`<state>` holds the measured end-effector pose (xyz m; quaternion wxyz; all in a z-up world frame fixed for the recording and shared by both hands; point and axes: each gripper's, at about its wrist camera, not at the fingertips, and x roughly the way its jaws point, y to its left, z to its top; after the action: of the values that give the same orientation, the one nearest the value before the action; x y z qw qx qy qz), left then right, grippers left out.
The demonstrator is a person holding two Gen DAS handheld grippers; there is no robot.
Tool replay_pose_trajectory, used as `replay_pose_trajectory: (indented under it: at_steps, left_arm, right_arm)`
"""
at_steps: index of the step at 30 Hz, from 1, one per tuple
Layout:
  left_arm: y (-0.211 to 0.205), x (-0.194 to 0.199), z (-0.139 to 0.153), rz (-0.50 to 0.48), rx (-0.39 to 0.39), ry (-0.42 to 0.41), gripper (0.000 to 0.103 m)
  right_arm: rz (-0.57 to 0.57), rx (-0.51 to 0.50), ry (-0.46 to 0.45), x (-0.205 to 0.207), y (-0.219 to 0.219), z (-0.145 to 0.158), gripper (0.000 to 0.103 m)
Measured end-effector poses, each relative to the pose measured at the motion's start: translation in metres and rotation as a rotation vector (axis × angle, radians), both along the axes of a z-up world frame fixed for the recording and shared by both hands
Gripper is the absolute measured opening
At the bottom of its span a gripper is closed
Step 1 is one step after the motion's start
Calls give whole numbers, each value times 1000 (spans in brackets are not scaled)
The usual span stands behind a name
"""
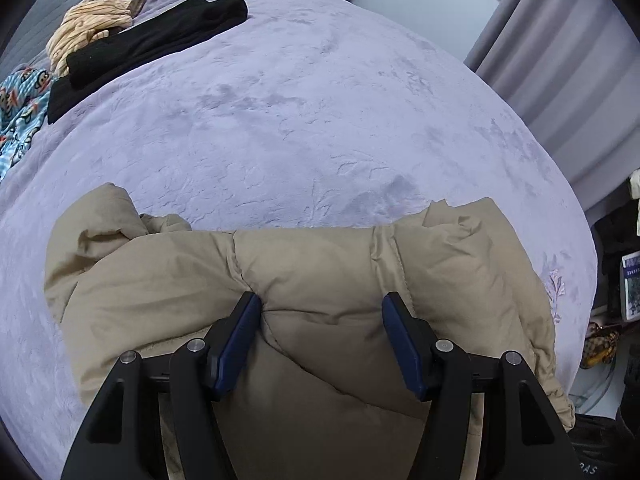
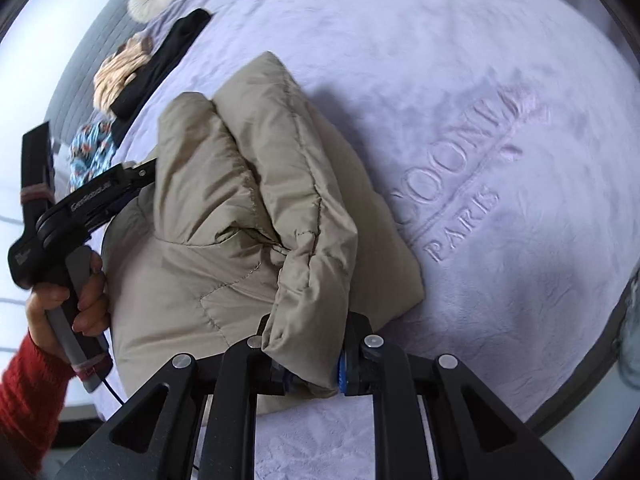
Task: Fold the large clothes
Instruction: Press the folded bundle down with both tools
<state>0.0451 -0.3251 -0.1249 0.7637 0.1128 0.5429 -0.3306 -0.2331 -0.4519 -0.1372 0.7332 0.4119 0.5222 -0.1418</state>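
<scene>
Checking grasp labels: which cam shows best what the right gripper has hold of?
Right wrist view: the right gripper is shut on a fold of the beige puffer jacket. The left wrist view shows the jacket, never that gripper.

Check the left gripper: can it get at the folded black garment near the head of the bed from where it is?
Probably not without moving. The left gripper sits open over the beige puffer jacket; the black garment lies far across the lilac blanket. Nothing blocks the way there.
</scene>
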Motion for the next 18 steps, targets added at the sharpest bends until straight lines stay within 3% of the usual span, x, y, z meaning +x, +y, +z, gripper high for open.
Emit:
replay_pose_trajectory:
  at_steps: [4,6,11,14,18]
  left_arm:
    - [3,0,-3,-1,10,-2,64]
    - [6,2,-5,5,8,5,64]
    - [10,5,-7,12,-2,17,64]
    - [10,4,-7,11,3,12,65]
    - [12,5,-7,14,1,18,66]
  right_arm:
    - [-59,134,2,-9,-15,-11,22]
    - [-58,85,2,-9,-17,7,28]
    - [-1,-53,-111,5,-24,63,28]
    - [93,-58,-122,35,-18,64,28]
    - [195,-74,-47,69,-1,38,28]
